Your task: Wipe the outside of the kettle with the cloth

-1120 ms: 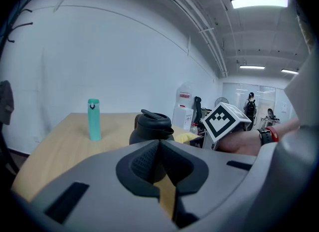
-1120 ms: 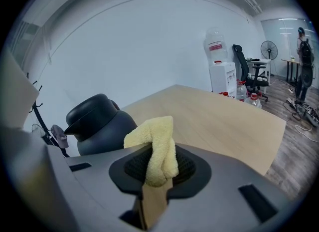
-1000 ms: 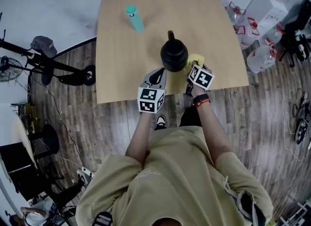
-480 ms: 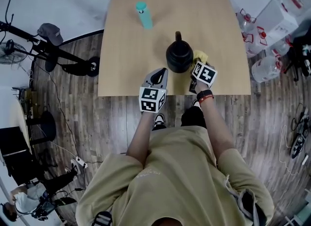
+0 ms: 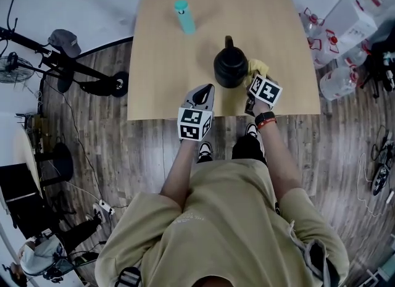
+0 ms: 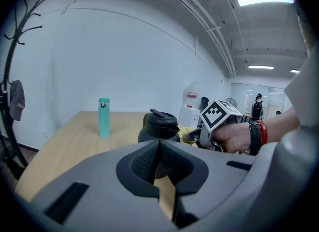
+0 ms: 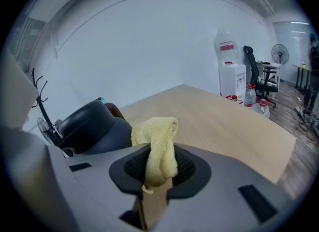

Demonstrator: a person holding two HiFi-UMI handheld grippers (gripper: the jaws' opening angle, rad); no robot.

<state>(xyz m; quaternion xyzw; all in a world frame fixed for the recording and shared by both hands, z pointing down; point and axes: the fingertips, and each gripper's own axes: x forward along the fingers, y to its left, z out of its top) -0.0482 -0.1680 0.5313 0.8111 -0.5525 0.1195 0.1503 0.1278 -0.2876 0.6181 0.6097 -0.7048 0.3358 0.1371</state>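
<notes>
Surface: wooden table point(image 5: 166, 45), white wall beyond.
Left gripper point(image 6: 159, 145): jaws together, nothing between them.
Right gripper point(image 7: 153, 163): jaws clamped on the yellow cloth point(image 7: 157, 143), which sticks up out of them.
Kettle point(image 5: 230, 68): black, upright, straight ahead of the left jaws, just left of the right jaws.
Around: teal bottle point(image 5: 184, 17) ahead-left of the left jaws, well apart from the kettle.
In the way: nothing between cloth and kettle.

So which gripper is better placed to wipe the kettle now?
Right. The right gripper is clamped on the yellow cloth beside the kettle; the left gripper is shut on nothing, back near the table edge.
</notes>
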